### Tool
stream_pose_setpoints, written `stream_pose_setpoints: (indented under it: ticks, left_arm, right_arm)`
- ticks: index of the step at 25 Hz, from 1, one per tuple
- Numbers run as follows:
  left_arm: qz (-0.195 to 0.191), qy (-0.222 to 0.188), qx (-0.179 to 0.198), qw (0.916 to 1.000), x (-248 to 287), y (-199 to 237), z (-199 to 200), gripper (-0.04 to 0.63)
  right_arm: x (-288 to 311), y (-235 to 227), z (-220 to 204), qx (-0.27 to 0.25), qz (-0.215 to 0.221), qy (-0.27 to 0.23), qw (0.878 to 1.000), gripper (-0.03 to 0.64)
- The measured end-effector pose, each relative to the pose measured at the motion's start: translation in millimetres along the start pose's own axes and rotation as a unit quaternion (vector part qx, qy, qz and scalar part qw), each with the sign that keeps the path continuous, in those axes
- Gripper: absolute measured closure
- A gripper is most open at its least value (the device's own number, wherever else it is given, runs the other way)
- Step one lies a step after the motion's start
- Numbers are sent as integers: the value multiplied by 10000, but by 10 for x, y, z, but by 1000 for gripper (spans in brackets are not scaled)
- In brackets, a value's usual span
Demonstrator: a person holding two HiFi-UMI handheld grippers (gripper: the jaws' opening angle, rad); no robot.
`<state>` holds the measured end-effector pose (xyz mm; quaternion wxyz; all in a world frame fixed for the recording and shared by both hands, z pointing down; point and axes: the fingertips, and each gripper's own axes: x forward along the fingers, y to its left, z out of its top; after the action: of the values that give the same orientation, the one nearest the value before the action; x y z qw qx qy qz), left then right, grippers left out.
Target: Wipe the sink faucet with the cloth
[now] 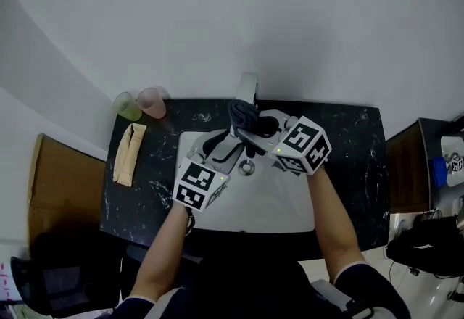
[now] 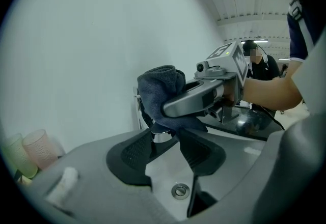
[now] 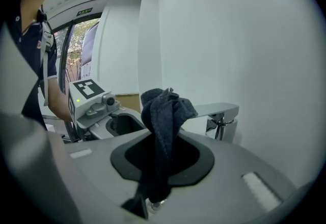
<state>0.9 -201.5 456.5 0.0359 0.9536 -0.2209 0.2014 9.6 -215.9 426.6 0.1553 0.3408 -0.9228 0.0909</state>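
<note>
Wall point(image 1: 254, 20) stands close behind the faucet point(image 3: 219, 112). The left gripper point(image 1: 221, 145) and the right gripper point(image 1: 248, 127), clamping the cloth point(image 1: 241, 113), crowd its front. The sink basin point(image 1: 261, 201) below lies open. Cups point(image 1: 151, 102) occupy the surface's point(image 1: 348, 165) left rear.

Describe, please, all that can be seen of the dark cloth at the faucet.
The cloth is dark blue-grey, of soft, towel-like fabric, bunched into a thick wad. The right claw is shut on its middle. The wad stands up beyond the jaws, and a thin tail trails back between them. It is held above the white sink, against or very near the chrome faucet; whether the two touch cannot be told for sure.
</note>
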Motion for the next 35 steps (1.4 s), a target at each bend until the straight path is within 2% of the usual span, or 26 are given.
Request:
stream_pose_setpoints:
  ticks: [4,18,23,27,30,35]
  left_arm:
    - [47,-28,76,10000,4,56,-1,417]
    - [170,-7,197,9997,19,118,24,425]
    - [256,24,191,9995,30,136,25,437]
    - [242,98,217,9994,42,102,13,442]
    - [260,83,174,9995,45,108,-2,443]
    - [282,67,161,9994,47,107,1,443]
  right_arm:
    - [3,-209,-5,147,-239,-53,9996,540]
    - [-3,-630,10,138,-897,-279,9955,537]
    - [-50,-798,-29,500,-1212,-358,9907,537]
    - [-73,-737,-38,385,-1406,-129,9892,541]
    - [-52,-589,-51,155,-1276,99,9917,543]
    - [15,-201,-29,-244,-758,373,9961,543]
